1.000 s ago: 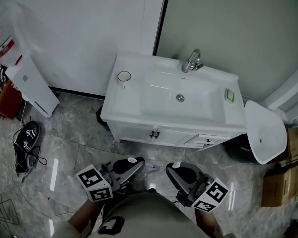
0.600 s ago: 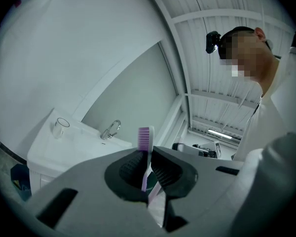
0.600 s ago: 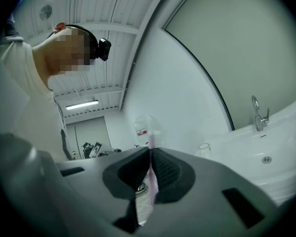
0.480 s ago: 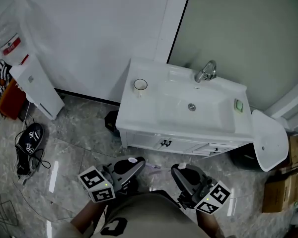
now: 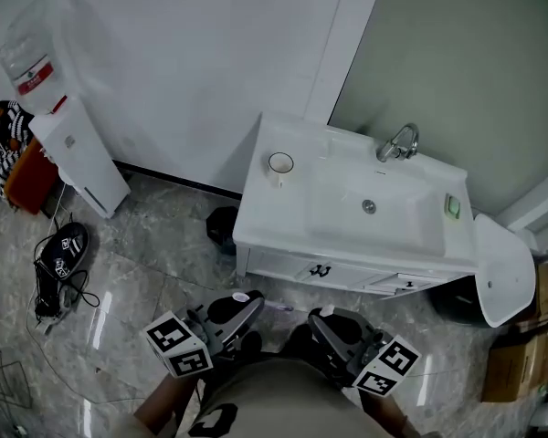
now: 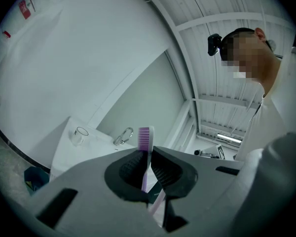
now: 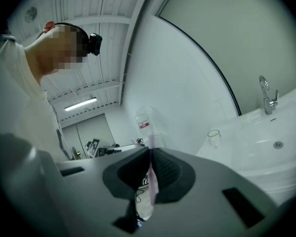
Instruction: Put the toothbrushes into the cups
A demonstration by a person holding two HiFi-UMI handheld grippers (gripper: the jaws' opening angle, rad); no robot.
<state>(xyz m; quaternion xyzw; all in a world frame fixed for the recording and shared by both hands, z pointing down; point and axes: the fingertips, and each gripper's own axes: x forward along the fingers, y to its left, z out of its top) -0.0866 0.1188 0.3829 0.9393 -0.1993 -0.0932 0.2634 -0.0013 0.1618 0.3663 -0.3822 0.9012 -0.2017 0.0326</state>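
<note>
Left gripper (image 6: pixel 147 165): ribbed dark pads pinched tight on a slim purple toothbrush (image 6: pixel 146 141), its bristle head poking past the tips. Right gripper (image 7: pixel 150 163): same grip, clamped on a thin, pale pink toothbrush (image 7: pixel 151 184). Both are low, near the person, well apart from the glossy white vanity (image 5: pixel 283 261). A round clear cup (image 5: pixel 279 164) stands on its left counter, beside the rectangular basin (image 5: pixel 384 222). Curved chrome tap (image 5: pixel 399 142) at the far edge.

Purple toothbrush (image 6: pixel 146 138) handle partly hidden behind left gripper (image 6: pixel 147 159) pads (image 6: pixel 129 166), pale toothbrush (image 7: pixel 151 182) head blurred, green item (image 5: pixel 452 206) on sink (image 5: pixel 283 215) too small to ID, striped thing (image 5: pixel 0 140) cut by left edge
</note>
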